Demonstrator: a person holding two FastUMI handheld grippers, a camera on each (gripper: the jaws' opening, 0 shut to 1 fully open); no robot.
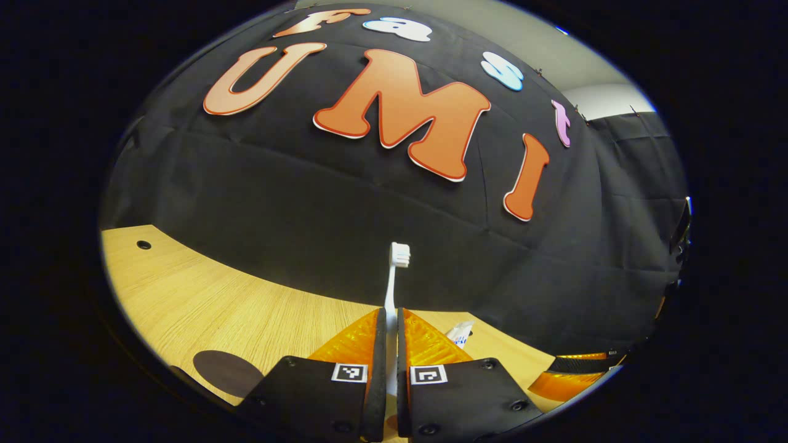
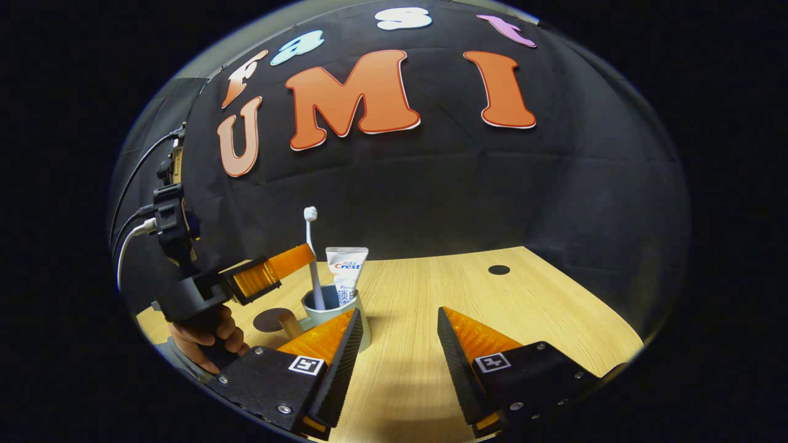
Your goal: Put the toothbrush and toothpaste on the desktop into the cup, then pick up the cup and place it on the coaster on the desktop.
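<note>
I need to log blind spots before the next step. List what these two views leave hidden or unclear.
- Toothbrush lower end: in the right gripper view, hidden inside the cup.
- Cup base: covered by the right gripper finger in front.
- Toothpaste in the left gripper view: mostly hidden behind the left gripper finger.
- Coaster: cut off by the image edge there.
- Left gripper's grip in the right gripper view: jaws side-on, contact with the toothbrush unclear.

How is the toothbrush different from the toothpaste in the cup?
The toothbrush is thin and stands taller; the toothpaste is wide, flat and shorter. The left tool is shut on the toothbrush; nothing holds the toothpaste. The toothbrush ends in bristles, the toothpaste in a flat edge. Both are white and stand upright in the cup.
</note>
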